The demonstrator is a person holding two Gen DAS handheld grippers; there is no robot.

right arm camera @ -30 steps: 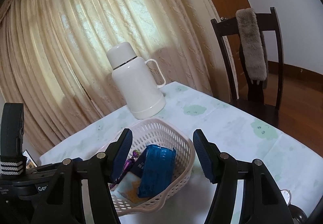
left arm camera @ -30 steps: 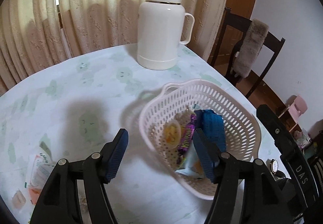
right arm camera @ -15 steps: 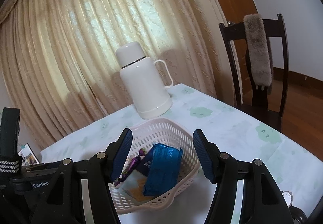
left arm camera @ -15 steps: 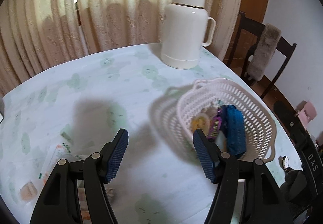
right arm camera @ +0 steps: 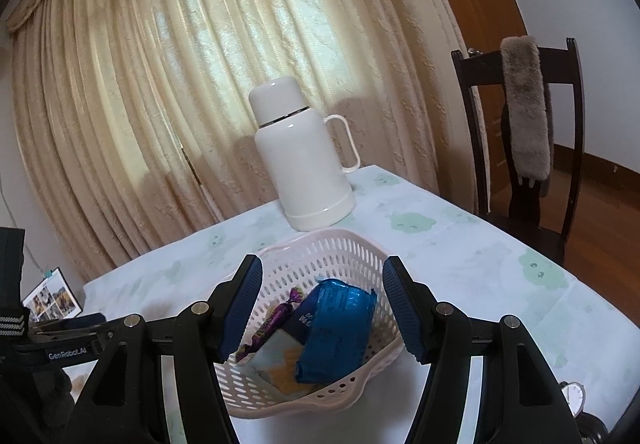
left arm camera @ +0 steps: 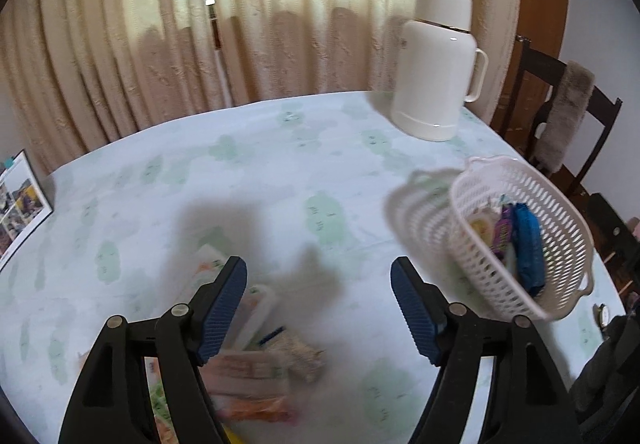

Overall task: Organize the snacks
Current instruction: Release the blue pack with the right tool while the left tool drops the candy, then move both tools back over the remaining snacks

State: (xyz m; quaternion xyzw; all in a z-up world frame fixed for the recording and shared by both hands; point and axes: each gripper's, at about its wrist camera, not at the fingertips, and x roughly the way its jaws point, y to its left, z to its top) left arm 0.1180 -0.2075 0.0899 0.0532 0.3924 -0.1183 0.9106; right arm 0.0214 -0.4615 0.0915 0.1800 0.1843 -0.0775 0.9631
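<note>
A pinkish-white slotted basket stands on the table and holds a blue packet, a purple candy wrapper and a pale packet with yellow print. My left gripper hangs over the table left of the basket, its jaws opening with nothing between them. Blurred loose snack packets lie just under its left finger. My right gripper stands open above the basket's near side, empty.
A tall white thermos jug stands at the table's far side before cream curtains. A dark wooden chair with a grey fur cover is at the right. A photo card leans at the left edge. A wristwatch lies near the basket.
My left gripper has swung left, away from the basket, toward the loose packets, and its jaws stand wider. The right gripper has barely moved over the basket.
</note>
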